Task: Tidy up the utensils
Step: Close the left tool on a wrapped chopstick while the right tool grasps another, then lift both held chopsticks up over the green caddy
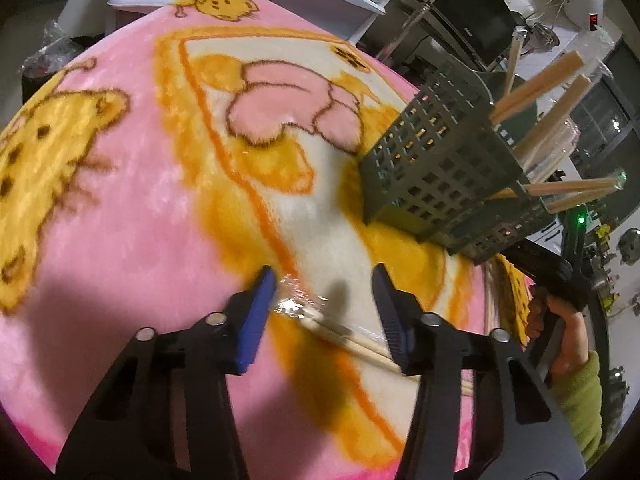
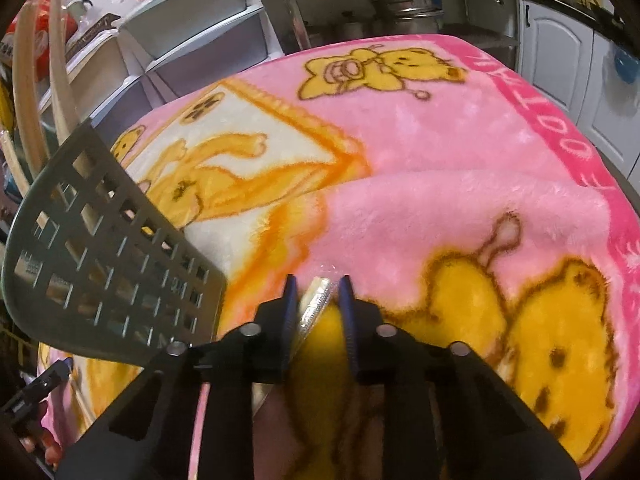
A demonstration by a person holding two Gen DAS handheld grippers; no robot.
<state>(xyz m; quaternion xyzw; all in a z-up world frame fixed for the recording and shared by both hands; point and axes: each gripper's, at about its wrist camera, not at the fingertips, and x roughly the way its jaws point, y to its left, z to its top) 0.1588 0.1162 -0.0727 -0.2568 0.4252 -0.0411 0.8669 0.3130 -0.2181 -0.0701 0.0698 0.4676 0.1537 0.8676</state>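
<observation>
A home kitchen is shown: white cabinet doors (image 2: 560,80), steel pots (image 2: 404,10) on a metal rack, a microwave (image 1: 476,12), and white shelving (image 2: 192,28).

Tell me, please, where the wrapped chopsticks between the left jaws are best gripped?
Grip the wrapped chopsticks mid-length, coming down from above, pads on the two long sides: the pair lies flat on the blanket, so only its sides are free.

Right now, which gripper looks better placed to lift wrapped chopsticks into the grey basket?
Probably the right gripper: its jaws nearly pinch wrapped chopsticks, with the basket close beside it. The left gripper stands wider.
</observation>
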